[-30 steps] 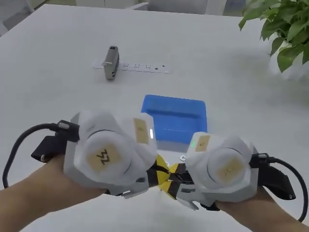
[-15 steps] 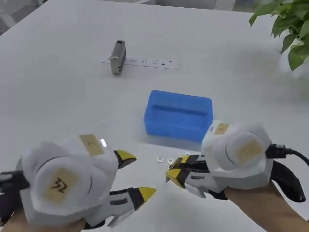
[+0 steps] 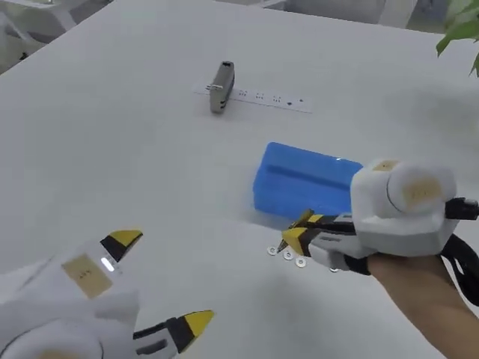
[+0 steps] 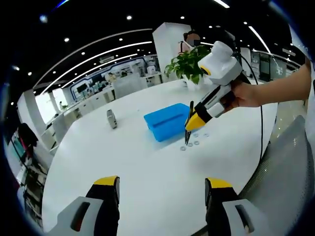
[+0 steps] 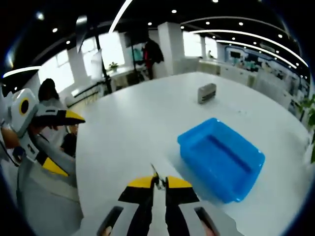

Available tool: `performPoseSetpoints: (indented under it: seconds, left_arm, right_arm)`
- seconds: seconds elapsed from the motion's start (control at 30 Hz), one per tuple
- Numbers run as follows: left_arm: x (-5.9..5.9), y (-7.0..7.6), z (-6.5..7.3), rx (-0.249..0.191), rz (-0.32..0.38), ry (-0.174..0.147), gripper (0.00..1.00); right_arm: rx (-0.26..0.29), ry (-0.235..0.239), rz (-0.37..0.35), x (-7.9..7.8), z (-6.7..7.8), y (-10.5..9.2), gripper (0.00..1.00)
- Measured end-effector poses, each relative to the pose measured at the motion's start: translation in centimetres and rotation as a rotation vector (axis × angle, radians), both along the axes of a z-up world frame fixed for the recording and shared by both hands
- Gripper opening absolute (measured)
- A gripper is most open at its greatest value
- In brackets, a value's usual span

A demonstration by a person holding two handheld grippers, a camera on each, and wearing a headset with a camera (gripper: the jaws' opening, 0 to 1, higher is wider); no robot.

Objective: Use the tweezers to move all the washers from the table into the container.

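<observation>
Two grippers work over one white table (image 3: 142,157). The right gripper (image 3: 296,237) has its jaws pinched nearly together on one pair of tweezers (image 4: 188,125) – in the right gripper view the thin metal tip (image 5: 155,176) pokes out between the two yellow-tipped jaws. In the left gripper view the tweezers point down toward the washers (image 4: 190,144), which lie loose on the table just in front of the single blue container (image 4: 165,120); five small rings can be counted there, three in a close row and two a little nearer the gripper. The head view shows three of them clearly (image 3: 288,255), beside the near edge of the container (image 3: 299,183), whose inside looks bare in the right gripper view (image 5: 221,157). The left gripper (image 3: 159,280) hangs low at the near left, well apart from the washers, jaws spread wide and holding nothing. Farther back lie one white power strip (image 3: 269,98) and one grey block (image 3: 221,77) at its end.
</observation>
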State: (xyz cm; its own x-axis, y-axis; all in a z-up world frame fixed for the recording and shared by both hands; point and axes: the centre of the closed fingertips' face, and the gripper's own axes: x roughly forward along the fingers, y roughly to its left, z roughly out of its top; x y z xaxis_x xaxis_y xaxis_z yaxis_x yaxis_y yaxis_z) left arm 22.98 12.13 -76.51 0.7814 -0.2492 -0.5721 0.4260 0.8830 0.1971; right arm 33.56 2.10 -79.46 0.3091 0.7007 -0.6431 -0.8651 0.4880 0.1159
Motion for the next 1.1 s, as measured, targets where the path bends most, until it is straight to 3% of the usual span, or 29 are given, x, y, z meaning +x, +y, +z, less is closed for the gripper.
performPoseSetpoints:
  seconds: [0.17, 0.33, 0.63, 0.7, 0.8, 1.0, 1.07, 1.1]
  left_arm:
    - [-0.4, 0.7, -0.6, 0.014, 0.028, -0.005, 0.79]
    - [-0.2, 1.0, -0.5, -0.021, 0.050, -0.013, 0.79]
    - [0.0, 1.1, -0.5, 0.005, 0.049, -0.033, 0.77]
    - [-0.1, 1.0, -0.7, 0.014, 0.045, -0.026, 0.78]
    - [-0.1, 1.0, -0.8, 0.041, 0.035, -0.033, 0.77]
    - [-0.1, 1.1, -0.7, 0.051, 0.037, -0.036, 0.77]
    - [-0.1, 1.2, -0.7, 0.057, 0.040, -0.038, 0.77]
    - [-0.1, 1.2, -0.8, 0.060, 0.039, -0.038, 0.77]
  right_arm:
    - [-0.027, -0.007, -0.015, 0.6, -0.7, 0.3, 0.05]
    - [-0.039, 0.002, -0.035, 1.0, -1.3, 0.3, 0.05]
    - [-0.019, 0.030, -0.074, 1.4, -1.2, 0.5, 0.05]
    - [-0.016, 0.029, -0.075, 1.3, -1.0, 0.6, 0.05]
    - [-0.042, 0.022, -0.063, 1.1, -1.5, 0.8, 0.05]
    - [-0.046, 0.013, -0.073, 1.2, -1.4, 0.8, 0.04]
    - [-0.089, 0.033, -0.071, 1.0, -2.5, 0.3, 0.03]
    - [-0.067, 0.011, -0.084, 1.4, -2.4, 0.4, 0.03]
